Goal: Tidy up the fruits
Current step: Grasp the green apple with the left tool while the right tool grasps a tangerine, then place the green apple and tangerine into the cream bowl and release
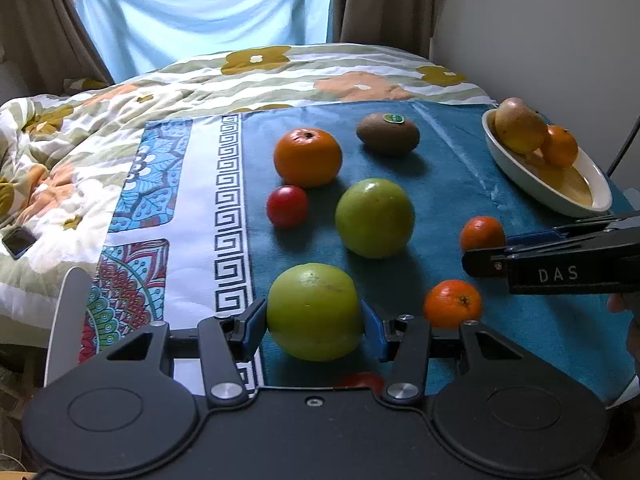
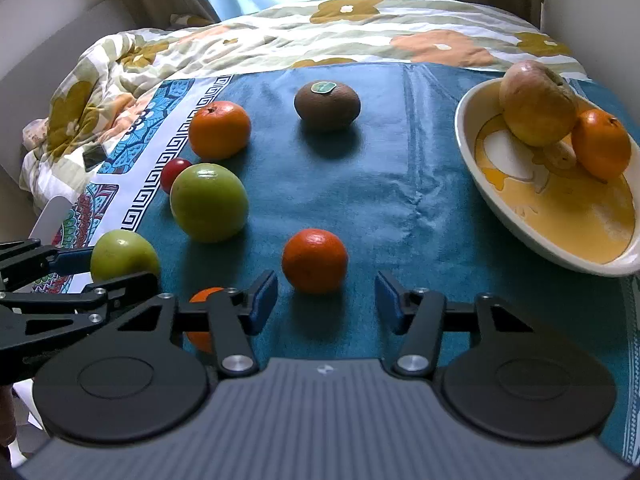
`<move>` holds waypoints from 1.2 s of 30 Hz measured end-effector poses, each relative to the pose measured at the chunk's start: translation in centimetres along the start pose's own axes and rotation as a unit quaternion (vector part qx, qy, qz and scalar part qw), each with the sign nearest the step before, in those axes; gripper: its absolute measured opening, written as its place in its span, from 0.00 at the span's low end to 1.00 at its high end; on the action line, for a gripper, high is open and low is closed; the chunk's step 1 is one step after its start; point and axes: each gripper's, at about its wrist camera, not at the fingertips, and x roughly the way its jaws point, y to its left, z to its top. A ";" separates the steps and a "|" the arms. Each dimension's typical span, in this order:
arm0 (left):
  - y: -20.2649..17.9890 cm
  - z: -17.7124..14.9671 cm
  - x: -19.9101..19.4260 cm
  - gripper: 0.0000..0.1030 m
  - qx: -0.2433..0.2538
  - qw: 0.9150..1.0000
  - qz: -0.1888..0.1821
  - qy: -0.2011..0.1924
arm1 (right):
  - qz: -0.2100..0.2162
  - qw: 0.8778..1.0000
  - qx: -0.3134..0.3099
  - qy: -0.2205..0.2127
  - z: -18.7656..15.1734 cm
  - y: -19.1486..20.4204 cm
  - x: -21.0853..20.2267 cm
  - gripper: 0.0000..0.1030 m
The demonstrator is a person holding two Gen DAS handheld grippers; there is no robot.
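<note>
Gripping a green apple (image 1: 314,312) on the blue cloth (image 1: 440,184), the left tool (image 1: 314,326) seems mid-pickup, while the right tool (image 2: 326,300) gapes empty behind a mandarin (image 2: 315,261); next, I judge, comes a lift toward the bowl (image 2: 520,224).

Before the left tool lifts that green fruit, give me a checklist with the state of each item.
1. Left tool pads on both sides of the near green apple: ok.
2. Grip firm enough to lift: cannot tell.
3. Right tool open and holding nothing: ok.
4. Right tool out of the path to the bowl: not ok; in the left view it lies between apple and bowl.
5. Free space in the bowl beside the yellowish apple and orange: ok.
6. Neighbouring small orange apart from the gripped apple: ok.
</note>
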 end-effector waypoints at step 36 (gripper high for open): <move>-4.8 3.2 -10.4 0.53 -0.042 0.996 0.032 -0.071 | -0.003 0.997 -0.004 -0.072 2.1 -2.6 -11.7 0.49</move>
